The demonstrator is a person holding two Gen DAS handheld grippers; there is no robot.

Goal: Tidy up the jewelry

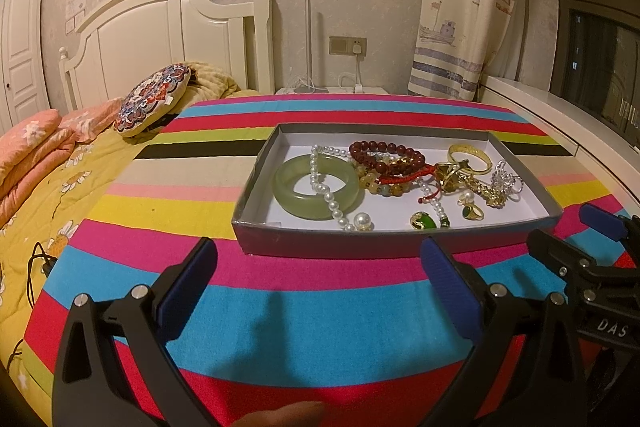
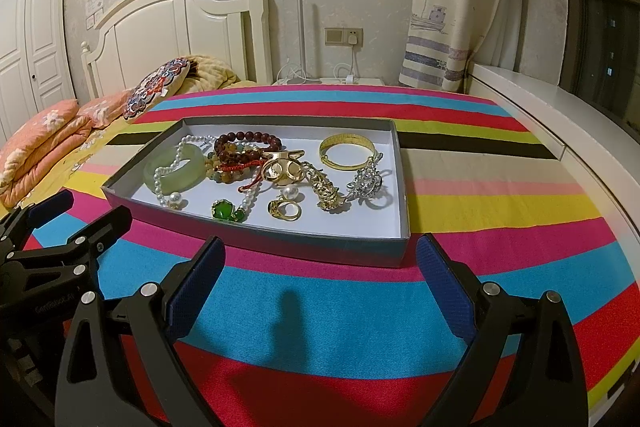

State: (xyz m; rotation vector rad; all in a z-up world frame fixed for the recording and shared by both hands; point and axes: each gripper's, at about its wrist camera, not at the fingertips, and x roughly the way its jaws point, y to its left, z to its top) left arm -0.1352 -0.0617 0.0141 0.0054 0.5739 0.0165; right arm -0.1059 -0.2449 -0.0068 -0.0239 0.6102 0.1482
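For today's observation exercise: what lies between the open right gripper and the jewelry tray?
Only bare striped cloth, crossed by a shadow, separates the right gripper from the tray; the right wrist view shows this.

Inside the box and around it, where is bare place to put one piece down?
Inside the box, the white floor is bare along the right wall, past the silver piece, and in the near right corner. The left and middle are crowded: jade bangle, pearls, red beads. Outside, the striped cloth is bare right of the box and between the box and both open claws.
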